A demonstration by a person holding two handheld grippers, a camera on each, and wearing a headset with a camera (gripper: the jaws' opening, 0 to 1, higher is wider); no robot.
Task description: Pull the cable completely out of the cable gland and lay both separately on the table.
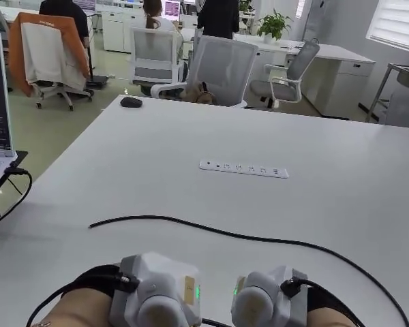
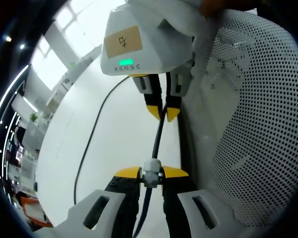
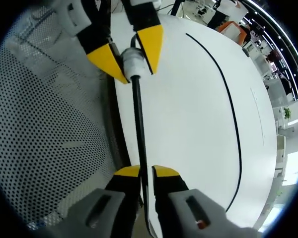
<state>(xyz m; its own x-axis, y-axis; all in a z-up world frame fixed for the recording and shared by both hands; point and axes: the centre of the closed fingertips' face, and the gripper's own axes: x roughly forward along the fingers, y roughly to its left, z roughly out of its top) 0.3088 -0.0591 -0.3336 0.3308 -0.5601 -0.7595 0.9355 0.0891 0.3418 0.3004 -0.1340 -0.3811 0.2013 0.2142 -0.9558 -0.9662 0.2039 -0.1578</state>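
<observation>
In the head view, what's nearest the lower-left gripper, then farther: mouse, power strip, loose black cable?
1. Black cable, on the table just ahead of the gripper.
2. Power strip, mid-table.
3. Mouse, at the far edge.

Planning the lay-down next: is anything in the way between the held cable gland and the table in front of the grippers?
Nothing visible does. The left gripper holds the cable gland, the right gripper the cable; only the cable's own slack crosses the table ahead, and the power strip lies farther back.
</observation>
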